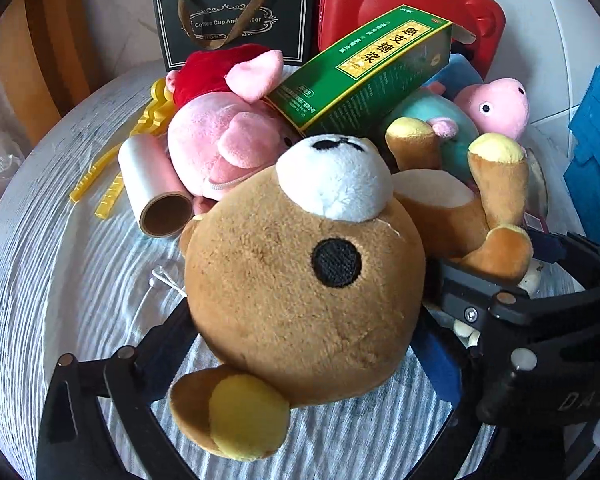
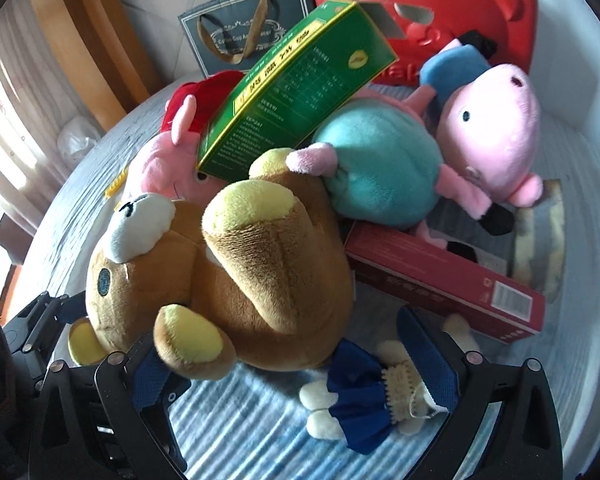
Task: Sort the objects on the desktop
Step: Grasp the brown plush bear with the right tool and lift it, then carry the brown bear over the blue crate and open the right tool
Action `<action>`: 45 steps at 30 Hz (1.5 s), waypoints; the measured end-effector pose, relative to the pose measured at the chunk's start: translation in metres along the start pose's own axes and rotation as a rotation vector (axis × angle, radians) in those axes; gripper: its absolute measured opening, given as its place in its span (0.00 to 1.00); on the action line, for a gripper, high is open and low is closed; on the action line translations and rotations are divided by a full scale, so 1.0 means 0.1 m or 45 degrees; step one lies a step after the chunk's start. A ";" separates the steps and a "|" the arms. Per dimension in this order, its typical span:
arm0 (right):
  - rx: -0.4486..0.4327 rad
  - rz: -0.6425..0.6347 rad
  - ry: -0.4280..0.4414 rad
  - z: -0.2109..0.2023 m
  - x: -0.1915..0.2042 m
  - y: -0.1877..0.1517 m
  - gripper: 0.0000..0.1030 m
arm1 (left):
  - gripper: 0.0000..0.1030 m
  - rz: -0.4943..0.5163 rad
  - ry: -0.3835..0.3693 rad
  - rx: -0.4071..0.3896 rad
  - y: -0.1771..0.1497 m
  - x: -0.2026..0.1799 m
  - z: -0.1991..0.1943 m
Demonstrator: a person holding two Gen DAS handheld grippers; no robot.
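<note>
A heap of toys and boxes lies on a round table (image 1: 40, 280) covered with a grey striped cloth. At the front of the heap a brown teddy bear (image 1: 300, 280) lies on its back, its big head toward the left gripper (image 1: 300, 360), whose jaws stand wide apart on either side of the head; whether the pads touch the plush cannot be told. The right gripper (image 2: 296, 364) is also spread wide, its jaws flanking the bear's lower body and a small doll in a blue dress (image 2: 364, 408) that lies on the cloth just beside the bear; it grips nothing. A green carton (image 1: 364, 72) with yellow labels rests tilted across the top of the pile, leaning on a pink pig plush in a red dress (image 1: 220, 136) and a pig plush in a teal outfit (image 2: 380, 164). The teal pig lies partly on a flat red box (image 2: 444, 284). Behind the heap stand a black gift bag (image 1: 236, 20) and a red plastic case (image 1: 412, 12). Left of the pink pig lie a roll of clear film (image 1: 156, 188) and yellow plastic pieces (image 1: 156, 112).
</note>
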State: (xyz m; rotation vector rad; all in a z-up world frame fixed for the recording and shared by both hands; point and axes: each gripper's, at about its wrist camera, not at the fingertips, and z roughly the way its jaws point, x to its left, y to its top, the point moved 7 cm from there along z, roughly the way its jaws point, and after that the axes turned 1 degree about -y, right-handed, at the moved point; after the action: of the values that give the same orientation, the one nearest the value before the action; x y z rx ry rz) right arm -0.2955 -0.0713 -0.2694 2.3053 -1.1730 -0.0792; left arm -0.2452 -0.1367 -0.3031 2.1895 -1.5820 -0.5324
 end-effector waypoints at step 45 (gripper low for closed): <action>-0.650 -0.014 -0.182 -3.54 -0.24 -0.16 0.71 | 0.91 0.358 -0.235 -0.756 0.40 -1.76 -2.91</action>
State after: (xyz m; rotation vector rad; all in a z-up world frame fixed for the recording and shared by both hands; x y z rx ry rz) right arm -0.1968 0.1113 0.0186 1.8755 -1.0590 -0.4957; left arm -0.1792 0.0448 -0.0201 1.4886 -1.5317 -0.9860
